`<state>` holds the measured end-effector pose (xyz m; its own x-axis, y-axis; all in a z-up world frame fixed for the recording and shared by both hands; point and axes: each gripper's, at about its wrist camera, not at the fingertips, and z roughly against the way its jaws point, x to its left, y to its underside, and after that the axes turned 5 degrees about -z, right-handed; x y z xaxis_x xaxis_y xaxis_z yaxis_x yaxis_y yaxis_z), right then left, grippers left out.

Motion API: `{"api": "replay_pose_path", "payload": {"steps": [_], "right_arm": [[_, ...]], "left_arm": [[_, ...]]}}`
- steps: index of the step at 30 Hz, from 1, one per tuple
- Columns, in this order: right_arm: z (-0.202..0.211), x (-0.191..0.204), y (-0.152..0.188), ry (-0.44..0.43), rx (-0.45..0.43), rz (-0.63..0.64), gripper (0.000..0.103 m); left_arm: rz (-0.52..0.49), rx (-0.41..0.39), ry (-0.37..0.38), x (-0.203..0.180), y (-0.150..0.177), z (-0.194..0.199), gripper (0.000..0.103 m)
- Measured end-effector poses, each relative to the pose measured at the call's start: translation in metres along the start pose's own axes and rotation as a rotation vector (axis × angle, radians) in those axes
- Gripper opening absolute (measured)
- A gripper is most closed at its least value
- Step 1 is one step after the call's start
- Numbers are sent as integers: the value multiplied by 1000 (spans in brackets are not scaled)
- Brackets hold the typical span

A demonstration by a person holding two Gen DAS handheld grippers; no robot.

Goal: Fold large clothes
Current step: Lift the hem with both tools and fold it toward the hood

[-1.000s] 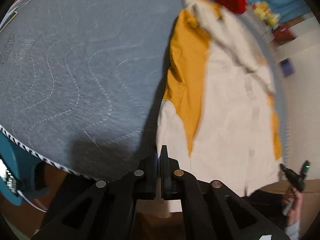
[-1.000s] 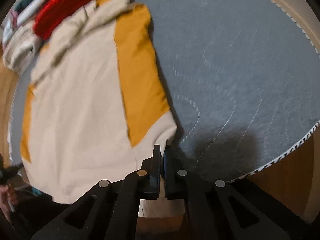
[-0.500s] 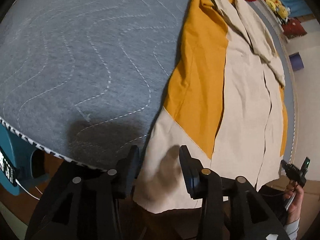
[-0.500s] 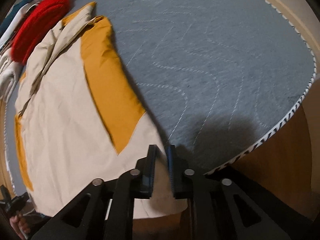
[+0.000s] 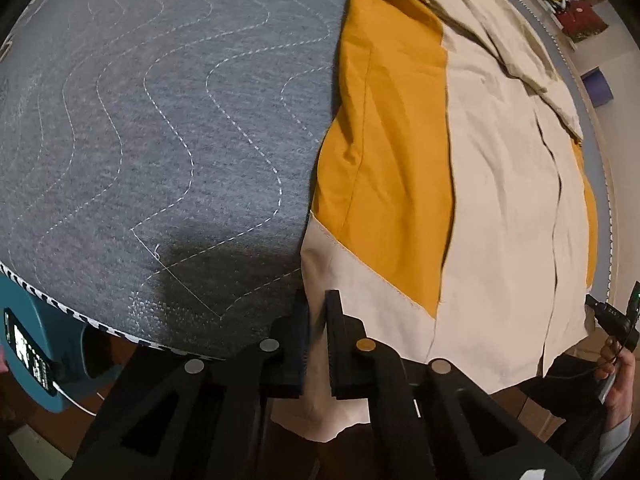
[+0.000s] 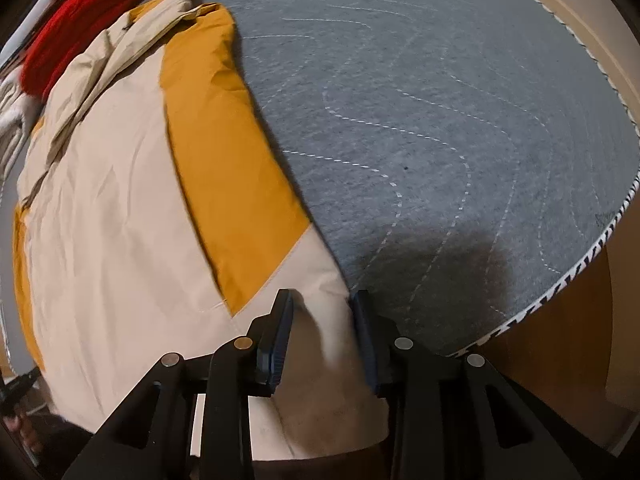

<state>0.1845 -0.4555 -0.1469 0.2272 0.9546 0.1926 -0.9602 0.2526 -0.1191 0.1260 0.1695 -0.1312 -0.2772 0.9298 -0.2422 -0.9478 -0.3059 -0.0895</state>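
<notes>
A large beige and mustard-yellow jacket (image 5: 492,184) lies flat on a grey quilted table cover (image 5: 160,120), its hem hanging over the near edge. It also shows in the right wrist view (image 6: 112,208). My left gripper (image 5: 318,312) sits at the jacket's hem corner, jaws close together with a narrow gap and beige cloth between them. My right gripper (image 6: 322,312) is open, its jaws astride the beige hem corner without pinching it.
A red knitted garment (image 6: 80,8) and other clothes lie at the jacket's far end. A teal object with a phone (image 5: 28,348) sits below the table's left edge. The cover's striped edge (image 6: 560,280) runs close by. Grey cover (image 6: 440,100) stretches beside the jacket.
Both grippers held the hem shut one second ago. The left opened wide, then narrowed again at the hem corner. The right has opened wide. The jacket has settled flat on the table.
</notes>
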Motion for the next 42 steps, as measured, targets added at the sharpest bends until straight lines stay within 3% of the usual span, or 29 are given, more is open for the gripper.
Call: {"api": "replay_pose_path", "payload": {"steps": [2, 5, 9, 13, 15, 19, 26, 33, 38, 42], "right_arm": [[4, 4, 0, -19, -11, 7, 12], [3, 2, 0, -2, -7, 7, 13], [-4, 2, -1, 36, 7, -3, 32], [-9, 17, -2, 48, 9, 59, 33], [-7, 22, -1, 30, 1, 76, 10], [9, 23, -1, -9, -49, 58, 3], [82, 34, 3, -151, -168, 107, 2], [152, 29, 16, -239, -243, 140, 1], [207, 14, 42, -289, -304, 165, 1], [255, -21, 80, -315, -332, 140, 1]], "left_arm": [[2, 3, -2, 6, 3, 2, 6], [30, 20, -11, 12, 5, -1, 13], [10, 18, -30, 6, 5, -4, 13], [-10, 12, -39, -2, 3, -6, 8], [-20, 2, -40, -4, 4, -4, 4], [-40, -53, -33, -7, 7, 14, 0], [-143, -169, 8, -26, 15, 69, 0], [-205, -260, 92, -34, 32, 137, 0], [-278, -284, 157, -34, 64, 189, 0], [-319, -292, 198, -34, 101, 226, 0]]}}
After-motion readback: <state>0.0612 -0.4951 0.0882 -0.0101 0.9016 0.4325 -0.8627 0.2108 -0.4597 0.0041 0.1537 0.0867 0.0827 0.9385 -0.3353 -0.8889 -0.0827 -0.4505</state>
